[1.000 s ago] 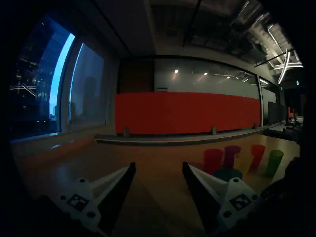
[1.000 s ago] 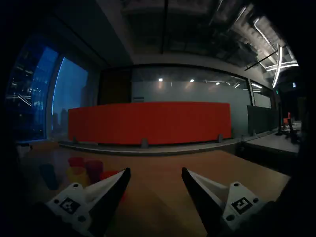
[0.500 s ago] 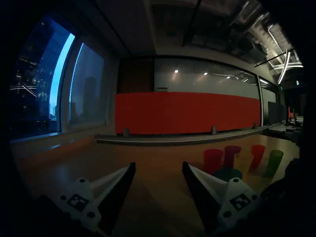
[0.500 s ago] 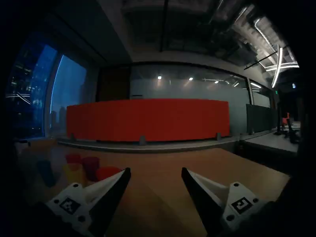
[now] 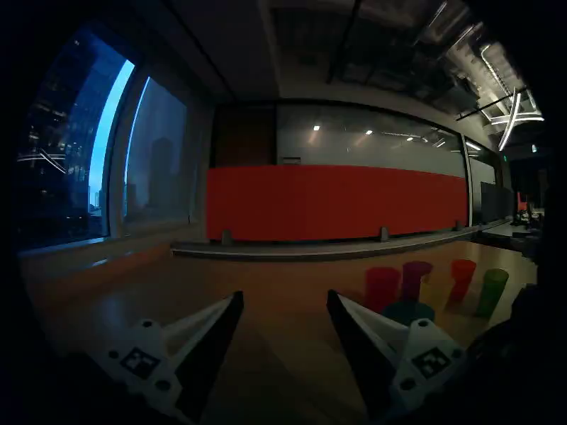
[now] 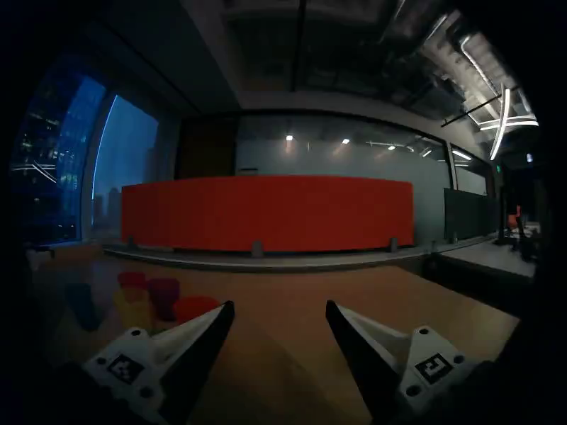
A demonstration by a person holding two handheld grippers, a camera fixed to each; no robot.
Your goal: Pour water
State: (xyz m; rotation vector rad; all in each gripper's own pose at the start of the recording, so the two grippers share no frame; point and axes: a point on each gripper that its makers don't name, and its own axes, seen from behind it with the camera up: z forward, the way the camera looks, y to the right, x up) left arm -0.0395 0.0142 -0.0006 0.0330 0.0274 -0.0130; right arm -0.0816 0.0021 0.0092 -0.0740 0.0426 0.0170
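Left gripper view: fingers (image 5: 358, 329) apart, cups (image 5: 383, 289) beyond

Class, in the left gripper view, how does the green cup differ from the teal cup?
The green cup is tall and slim; the teal cup low and wide. The green cup stands farther right; the teal cup sits nearer, partly behind the left tongs. Both stand on the table.

Ahead of me a long red partition (image 5: 333, 202) runs across mid-frame beyond the wooden table (image 5: 283, 280). Tall night-dark windows (image 5: 74, 163) stand at the left; ceiling light strips (image 5: 513, 117) glow upper right.
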